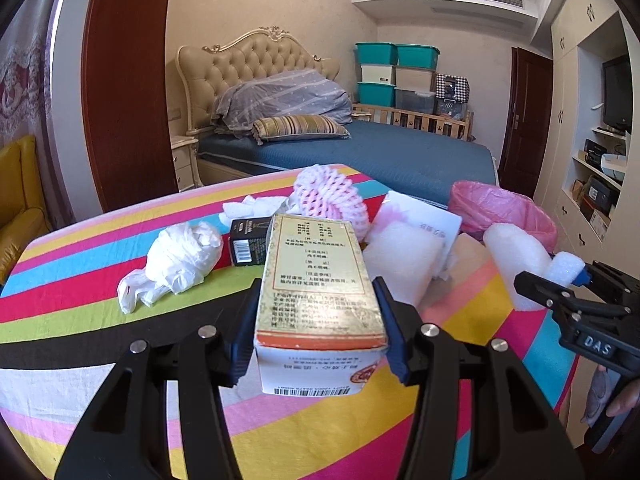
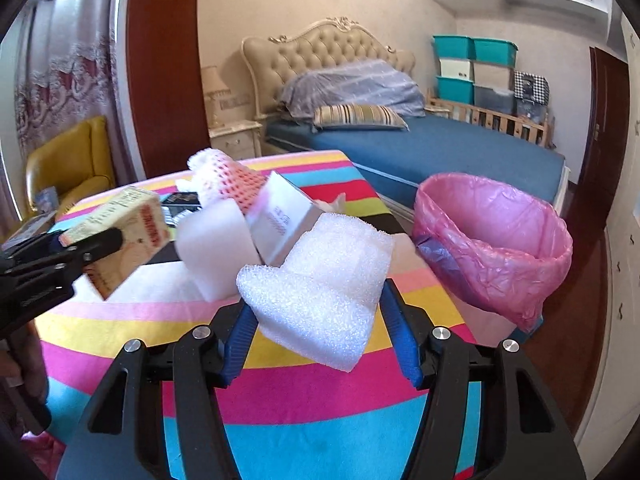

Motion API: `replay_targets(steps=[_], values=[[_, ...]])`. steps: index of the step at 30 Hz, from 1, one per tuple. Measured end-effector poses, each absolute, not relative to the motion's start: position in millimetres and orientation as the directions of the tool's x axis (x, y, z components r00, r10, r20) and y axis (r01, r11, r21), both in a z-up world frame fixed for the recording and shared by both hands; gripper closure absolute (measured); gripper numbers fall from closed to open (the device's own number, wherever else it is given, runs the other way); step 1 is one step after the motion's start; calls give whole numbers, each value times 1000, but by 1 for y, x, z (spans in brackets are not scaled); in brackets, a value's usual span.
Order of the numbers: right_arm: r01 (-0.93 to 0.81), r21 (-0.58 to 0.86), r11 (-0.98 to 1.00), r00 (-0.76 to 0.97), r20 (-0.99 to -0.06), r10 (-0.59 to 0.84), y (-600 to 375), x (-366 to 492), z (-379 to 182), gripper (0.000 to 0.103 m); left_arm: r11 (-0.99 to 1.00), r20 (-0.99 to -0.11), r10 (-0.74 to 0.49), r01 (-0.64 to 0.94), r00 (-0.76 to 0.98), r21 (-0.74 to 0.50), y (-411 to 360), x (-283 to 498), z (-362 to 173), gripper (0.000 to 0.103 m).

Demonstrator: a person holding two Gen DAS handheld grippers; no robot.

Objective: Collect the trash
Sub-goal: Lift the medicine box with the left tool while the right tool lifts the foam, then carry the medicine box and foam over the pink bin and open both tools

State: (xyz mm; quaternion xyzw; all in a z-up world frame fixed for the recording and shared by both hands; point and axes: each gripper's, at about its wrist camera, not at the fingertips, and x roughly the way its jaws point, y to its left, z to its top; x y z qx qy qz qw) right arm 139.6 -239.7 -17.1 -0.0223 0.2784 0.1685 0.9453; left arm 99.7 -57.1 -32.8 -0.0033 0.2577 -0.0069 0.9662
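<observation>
Where the striped cloth (image 1: pixel 100 248) of pink, yellow, blue, green and red bands covers the table, a bedroom lies behind: yellow armchair (image 2: pixel 68 164) at left, tufted cream headboard (image 1: pixel 244 68), blue bed (image 1: pixel 380 152), stacked teal and white storage bins (image 1: pixel 394 74) at right. On the cloth, left to right: a crumpled white plastic bag (image 1: pixel 176 260), a small black carton (image 1: pixel 248 242), a pink-and-white foam fruit net (image 1: pixel 330 196), smooth white foam blocks (image 1: pixel 400 248). The left gripper (image 1: pixel 320 320) pinches a rectangular gold-printed cardboard box (image 1: pixel 318 280) between its blue ribbed pads. The right gripper (image 2: pixel 320 316) pinches a coarse, bubbly white foam piece (image 2: pixel 324 284), raised off the cloth. A bin with a crinkled pink liner (image 2: pixel 496 240) stands just beside the table's right edge.
</observation>
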Motion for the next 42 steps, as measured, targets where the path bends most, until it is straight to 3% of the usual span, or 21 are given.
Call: replay_targets(steps=[16, 37, 42], values=[[-350, 87, 933, 824, -446, 350, -259, 121, -5, 46, 997, -428, -43, 66, 903, 39, -84, 92, -19, 51], [-198, 80, 977, 904, -370, 214, -347, 143, 16, 46, 949, -408, -286, 315, 867, 5, -172, 151, 19, 54], [-152, 147, 977, 896, -397, 199, -373, 162, 6, 46, 938, -437, -295, 345, 850, 39, -199, 176, 14, 54]])
